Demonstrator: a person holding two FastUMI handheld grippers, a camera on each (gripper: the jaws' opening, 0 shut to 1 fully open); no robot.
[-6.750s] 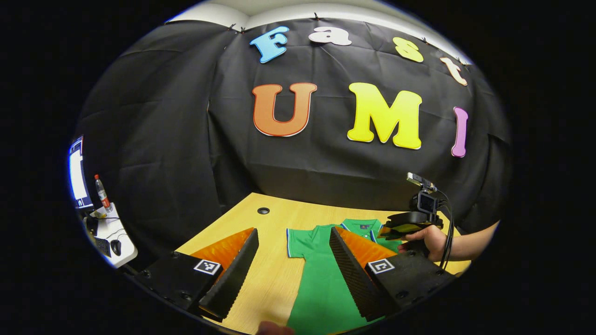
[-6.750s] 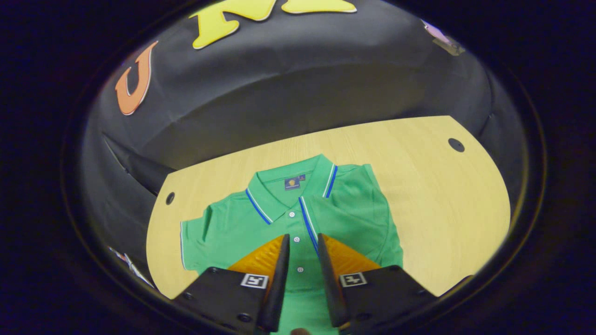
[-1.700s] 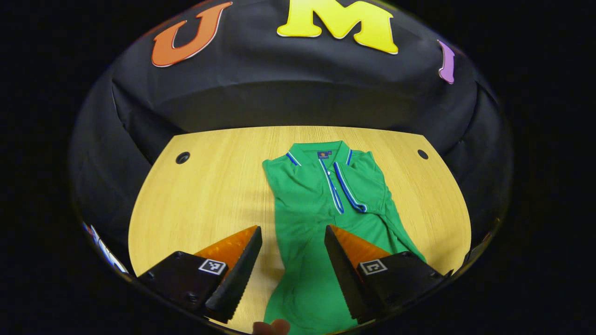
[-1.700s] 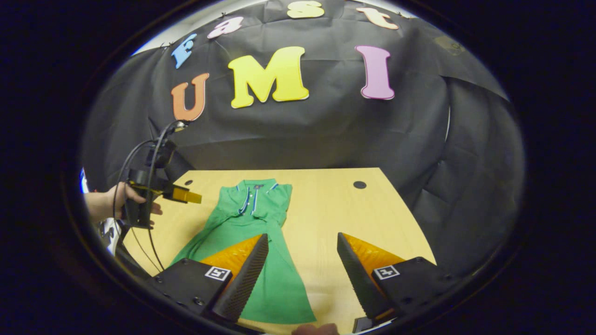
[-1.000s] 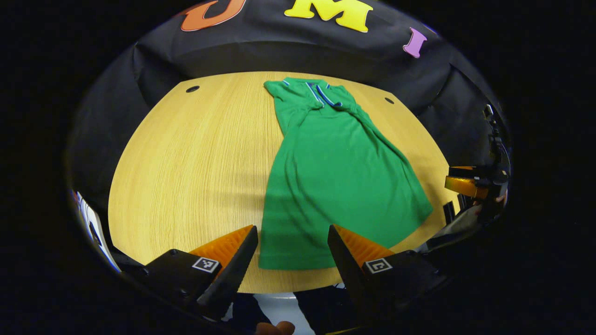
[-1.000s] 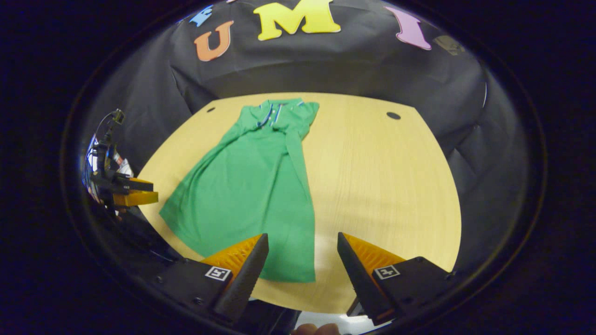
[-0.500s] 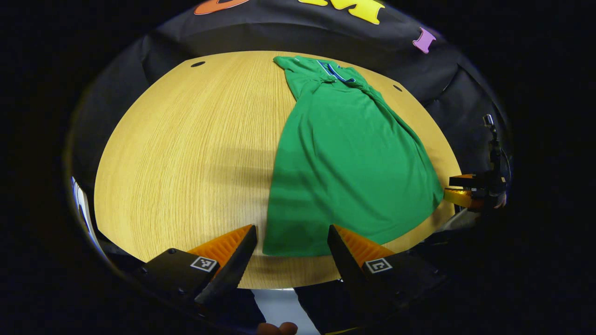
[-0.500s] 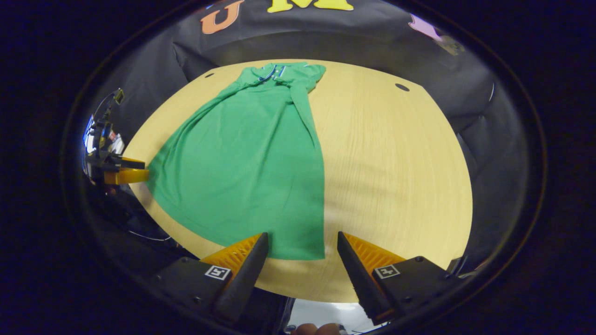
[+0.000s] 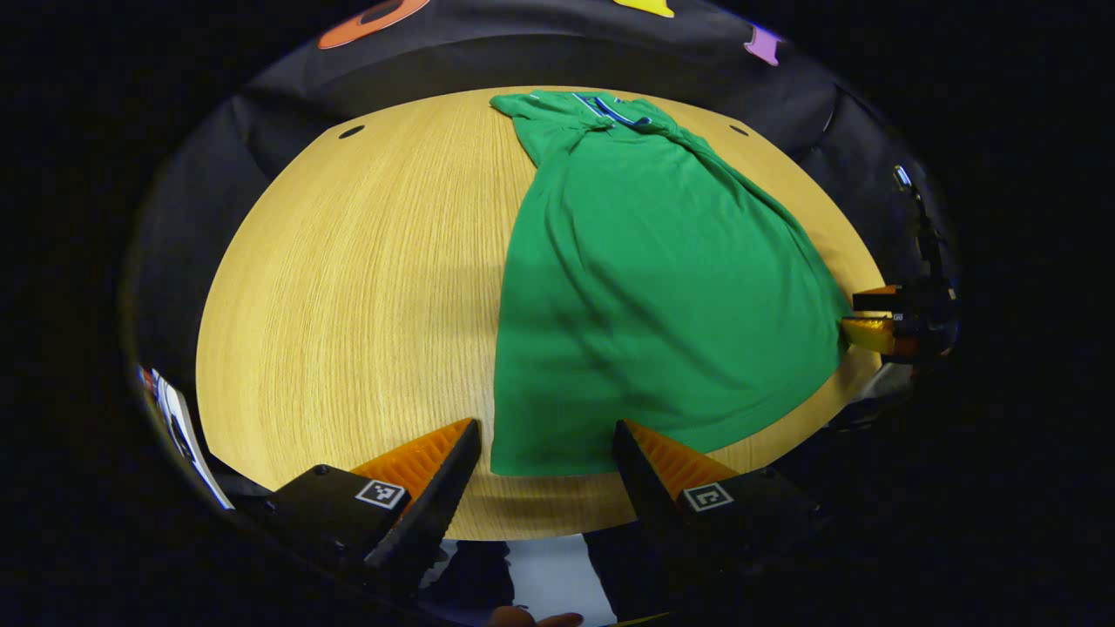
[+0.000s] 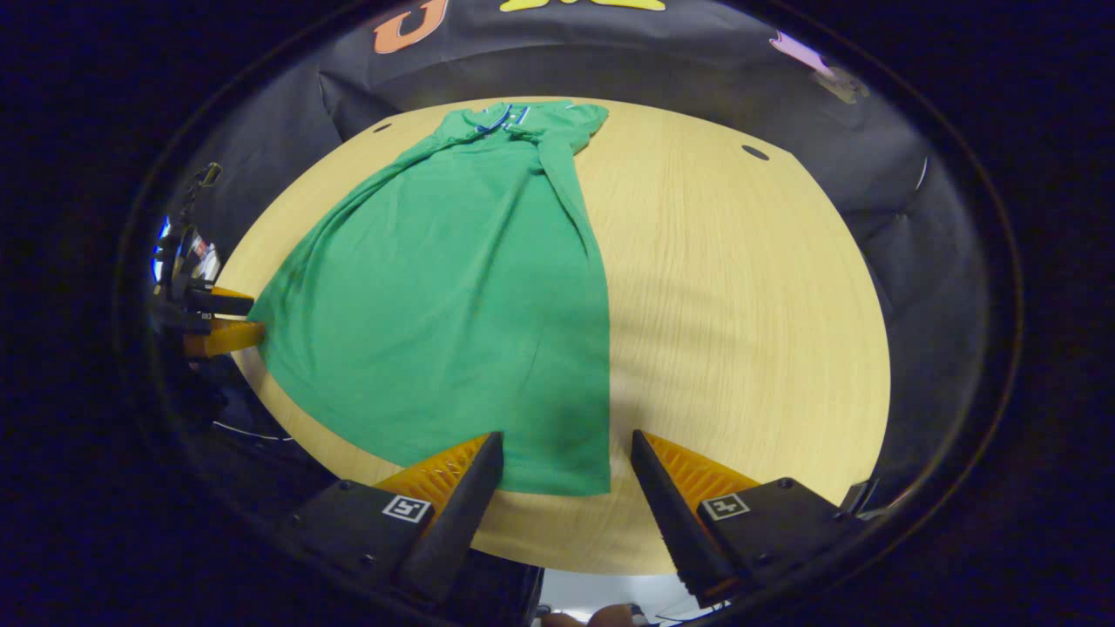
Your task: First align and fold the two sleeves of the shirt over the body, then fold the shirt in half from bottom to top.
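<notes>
Since half a second ago, both grippers have eased a little closer to the shirt's hem, which now lies slightly deeper between each pair of fingers.

Left gripper view: the left gripper (image 9: 540, 475) hangs at the near table edge, jaws spread wide, with the near-left hem corner of the green shirt (image 9: 645, 287) in the gap; whether the fingers touch the cloth cannot be told. A fingertip (image 9: 536, 619) of the holding hand is cut off at the bottom edge.

Right gripper view: the right gripper (image 10: 566, 488) is likewise wide apart, with the shirt (image 10: 453, 296) hem's right corner lying between its fingers. A fingertip (image 10: 601, 616) is cut off at the bottom edge.

One shirt lies flat on the wooden table (image 9: 348, 287), hem towards the viewer, collar (image 9: 610, 108) at the far end, both sleeves folded over the body; the collar detail is too small to read clearly.

Each view catches the other gripper at the rim, beside the opposite hem corner (image 9: 880, 318) (image 10: 213, 326); these are distorted and largely in shadow.

Two grommet holes (image 9: 351, 131) (image 9: 739, 131) mark the table's far corners.
</notes>
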